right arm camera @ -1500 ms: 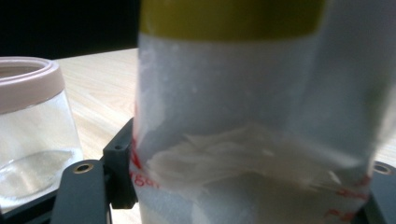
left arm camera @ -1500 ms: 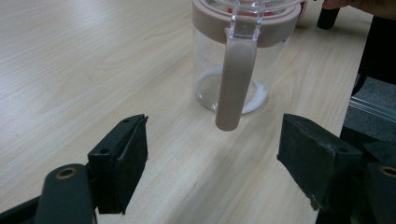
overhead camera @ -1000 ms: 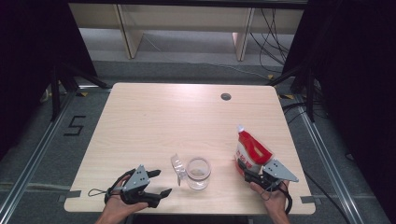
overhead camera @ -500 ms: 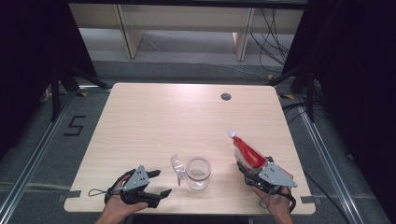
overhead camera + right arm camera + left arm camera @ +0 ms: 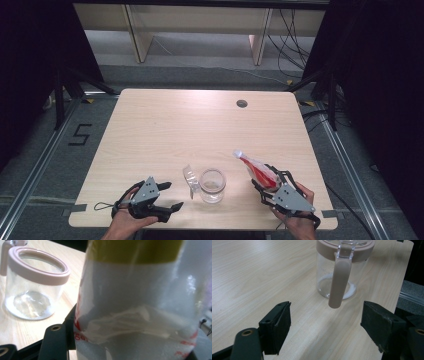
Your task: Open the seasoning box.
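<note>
My right gripper [image 5: 264, 181] is clenching one pouch [image 5: 257, 170], which is hiding its jaws. My left gripper [image 5: 167, 195] is gaping, empty, one glass jar [image 5: 342, 267] sitting just ahead.

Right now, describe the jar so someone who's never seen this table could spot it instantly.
On the wooden table, look at the near edge, between the left gripper and right gripper. The jar is clear glass with a pink rim, unlike the red-and-white bag.

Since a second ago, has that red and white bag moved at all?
Yes. The bag, held in the right gripper, has tipped over toward the glass jar, which stayed put; its top now points up-left instead of straight up.
</note>
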Motion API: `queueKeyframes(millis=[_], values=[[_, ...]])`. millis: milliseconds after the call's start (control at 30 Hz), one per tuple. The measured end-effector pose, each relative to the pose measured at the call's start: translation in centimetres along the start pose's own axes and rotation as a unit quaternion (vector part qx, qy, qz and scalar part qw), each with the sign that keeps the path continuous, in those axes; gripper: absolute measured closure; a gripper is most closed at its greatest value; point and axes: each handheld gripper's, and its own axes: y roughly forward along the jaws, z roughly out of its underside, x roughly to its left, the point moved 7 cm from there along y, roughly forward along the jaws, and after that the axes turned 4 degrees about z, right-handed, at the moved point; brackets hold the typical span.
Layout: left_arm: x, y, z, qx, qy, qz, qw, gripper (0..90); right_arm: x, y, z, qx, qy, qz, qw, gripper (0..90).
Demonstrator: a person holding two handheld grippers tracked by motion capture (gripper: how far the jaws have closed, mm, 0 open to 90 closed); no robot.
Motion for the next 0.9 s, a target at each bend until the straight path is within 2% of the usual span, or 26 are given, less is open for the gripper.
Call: queueKeyframes(millis=[200, 267, 300, 467, 533, 567, 600, 633, 667, 767, 867, 900], values=[[0.1, -0.1, -0.1, -0.001, 0.004, 0.000, 1.0000, 23.4, 0.4, -0.3, -0.7, 0.005, -0.050, -0.003, 0.9987, 39.2], [0.2, -0.2, -0.1, -0.003, 0.006, -0.004, 1.0000, 23.3, 0.6, -0.4, -0.9, 0.007, -0.051, -0.001, 0.9986, 39.2], [0.2, -0.2, -0.1, -0.003, 0.006, -0.004, 1.0000, 23.2, 0.5, -0.4, -0.9, 0.010, -0.078, -0.001, 0.9969, 39.3], [0.2, -0.1, 0.1, 0.005, 0.003, -0.003, 1.0000, 22.8, 0.6, -0.7, -1.5, 0.013, -0.122, 0.006, 0.9925, 39.4], [0.2, 0.0, 0.1, 0.004, -0.002, -0.003, 1.0000, 22.2, 0.5, -0.7, -1.6, 0.016, -0.149, 0.006, 0.9886, 39.4], [0.3, -0.1, 0.1, 0.004, -0.002, -0.006, 1.0000, 22.1, 0.6, -0.9, -1.5, 0.020, -0.150, 0.009, 0.9885, 39.4], [0.4, -0.3, 0.3, 0.018, 0.001, -0.010, 0.9998, 21.9, 0.7, -0.9, -1.5, 0.024, -0.159, 0.010, 0.9869, 39.5], [0.3, -0.1, 0.1, 0.004, -0.002, -0.007, 1.0000, 21.2, 0.7, -0.9, -1.5, 0.025, -0.177, 0.008, 0.9838, 39.5], [0.4, -0.1, 0.0, 0.001, 0.010, -0.004, 0.9999, 20.7, 0.8, -1.0, -1.4, 0.030, -0.175, 0.009, 0.9841, 39.5], [0.5, -0.1, 0.0, 0.004, 0.012, -0.005, 0.9999, 20.0, 0.9, -1.0, -1.4, 0.040, -0.212, 0.011, 0.9763, 39.6], [0.5, -0.1, 0.0, 0.004, 0.011, -0.005, 0.9999, 18.7, 1.2, -1.0, -1.5, 0.045, -0.238, 0.013, 0.9701, 39.7], [0.5, -0.1, 0.0, 0.004, 0.011, -0.005, 0.9999, 18.7, 1.2, -1.0, -1.5, 0.045, -0.238, 0.013, 0.9701, 39.7]])
